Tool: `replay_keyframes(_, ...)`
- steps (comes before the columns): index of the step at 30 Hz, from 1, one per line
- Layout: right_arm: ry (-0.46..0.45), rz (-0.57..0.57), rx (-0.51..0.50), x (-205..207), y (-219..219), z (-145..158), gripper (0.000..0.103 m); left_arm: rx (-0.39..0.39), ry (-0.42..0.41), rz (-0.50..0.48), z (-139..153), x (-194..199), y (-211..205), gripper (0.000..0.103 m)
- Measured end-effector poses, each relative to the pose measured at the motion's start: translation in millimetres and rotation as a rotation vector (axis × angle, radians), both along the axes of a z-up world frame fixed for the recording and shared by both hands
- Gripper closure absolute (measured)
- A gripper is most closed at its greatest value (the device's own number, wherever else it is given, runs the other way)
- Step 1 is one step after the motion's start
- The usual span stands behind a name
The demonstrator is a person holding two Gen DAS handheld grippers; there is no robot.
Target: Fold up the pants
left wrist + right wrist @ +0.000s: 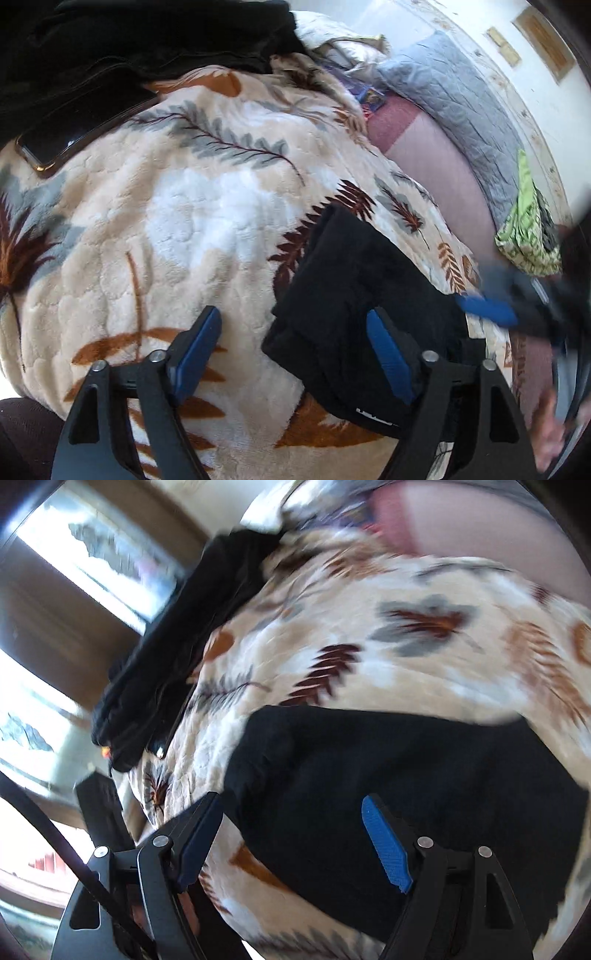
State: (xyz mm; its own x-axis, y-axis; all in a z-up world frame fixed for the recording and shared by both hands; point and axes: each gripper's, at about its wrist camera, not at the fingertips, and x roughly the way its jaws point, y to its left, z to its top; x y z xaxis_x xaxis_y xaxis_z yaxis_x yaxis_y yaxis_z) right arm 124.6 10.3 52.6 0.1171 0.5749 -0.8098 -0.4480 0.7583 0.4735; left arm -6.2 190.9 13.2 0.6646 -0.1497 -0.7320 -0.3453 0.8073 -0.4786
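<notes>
- Bedding fills both views: a plush cream blanket [177, 221] printed with brown, rust and grey leaves covers the bed where I work
- Beyond the blanket's far edge I see a pink sheet [436, 155], then a grey quilt [454, 96] against a white wall [546, 110] with small framed pieces on it
- A green patterned cloth [528, 229] lies at the right, past the pink sheet
- A pile of dark clothes [147, 40] sits at the blanket's far left corner, and a phone [81, 129] lies face up just beside it, touching its edge
- From my right wrist view, bright windows [92, 554] with brown frames stand behind that dark pile; this view is blurred
- The black pants [354, 306] lie folded into a compact bundle on the blanket, near its right side, with a small white label showing at the near edge
- My left gripper [295, 350] hangs above the blanket with jaws spread wide and nothing between them; its right finger is over the pants' left part
- My right gripper [291, 838] is likewise spread wide and holds nothing, with the pants [369, 775] under it; in the left view it shows as a blurred blue shape at the bundle's right edge
</notes>
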Motion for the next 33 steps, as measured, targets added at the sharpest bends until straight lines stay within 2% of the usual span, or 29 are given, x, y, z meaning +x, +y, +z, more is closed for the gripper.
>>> replay_keyframes(2, 0.035, 0.043, -0.057, 15, 35, -11, 0.021, -0.005, -0.009, -0.008, -1, -1, -2, 0.021)
replay_keyframes(3, 0.061, 0.062, -0.089, 23, 52, -18, 0.021, -0.009, -0.015, -0.015, -2, 0, -4, 0.024)
replay_keyframes(4, 0.092, 0.082, -0.138, 30, 72, -28, 0.020, -0.031, -0.023, -0.033, -4, 0, -4, 0.032)
replay_keyframes(5, 0.113, 0.093, -0.188, 35, 86, -37, 0.020, -0.047, -0.019, -0.044, -5, 1, -5, 0.055)
replay_keyframes(6, 0.135, 0.106, -0.236, 41, 100, -47, 0.020, -0.052, 0.002, -0.048, -9, 3, -5, 0.062)
replay_keyframes(10, 0.194, 0.160, -0.500, 51, 150, -86, 0.007, -0.069, -0.013, -0.034, -12, 2, -4, 0.062)
replay_keyframes(11, 0.195, 0.184, -0.566, 50, 160, -92, 0.006, -0.073, -0.012, -0.024, -13, 3, -4, 0.059)
replay_keyframes(12, 0.185, 0.210, -0.632, 47, 170, -96, 0.005, -0.081, -0.014, -0.022, -14, 4, -5, 0.052)
replay_keyframes(13, 0.165, 0.237, -0.688, 43, 178, -99, 0.005, -0.087, -0.019, -0.027, -14, 5, -6, 0.051)
replay_keyframes(14, 0.143, 0.250, -0.716, 39, 183, -100, 0.005, -0.077, -0.019, -0.030, -13, 6, -8, 0.051)
replay_keyframes(15, 0.124, 0.254, -0.728, 37, 183, -99, 0.006, -0.065, -0.021, -0.046, -11, 6, -11, 0.055)
replay_keyframes(17, 0.094, 0.255, -0.718, 32, 179, -93, 0.016, -0.105, -0.028, -0.081, -12, 5, -12, 0.071)
replay_keyframes(18, 0.069, 0.254, -0.717, 29, 174, -89, 0.026, -0.157, -0.034, -0.100, -14, 4, -12, 0.074)
replay_keyframes(20, 0.045, 0.251, -0.693, 25, 161, -82, 0.044, -0.207, -0.041, -0.112, -15, 0, -14, 0.075)
replay_keyframes(22, 0.030, 0.221, -0.630, 21, 142, -71, 0.056, -0.186, -0.070, -0.132, -4, -6, -24, 0.075)
replay_keyframes(24, 0.017, 0.192, -0.561, 15, 123, -58, 0.061, -0.152, -0.101, -0.161, 9, -12, -34, 0.080)
replay_keyframes(26, -0.001, 0.160, -0.481, 9, 100, -40, 0.070, -0.111, -0.141, -0.209, 28, -16, -53, 0.080)
replay_keyframes(29, -0.011, 0.090, -0.353, 7, 53, -17, 0.074, -0.108, -0.159, -0.279, 43, -16, -77, 0.086)
replay_keyframes(33, -0.001, -0.031, -0.196, 5, 4, 10, 0.081, -0.106, -0.163, -0.390, 62, -11, -116, 0.086)
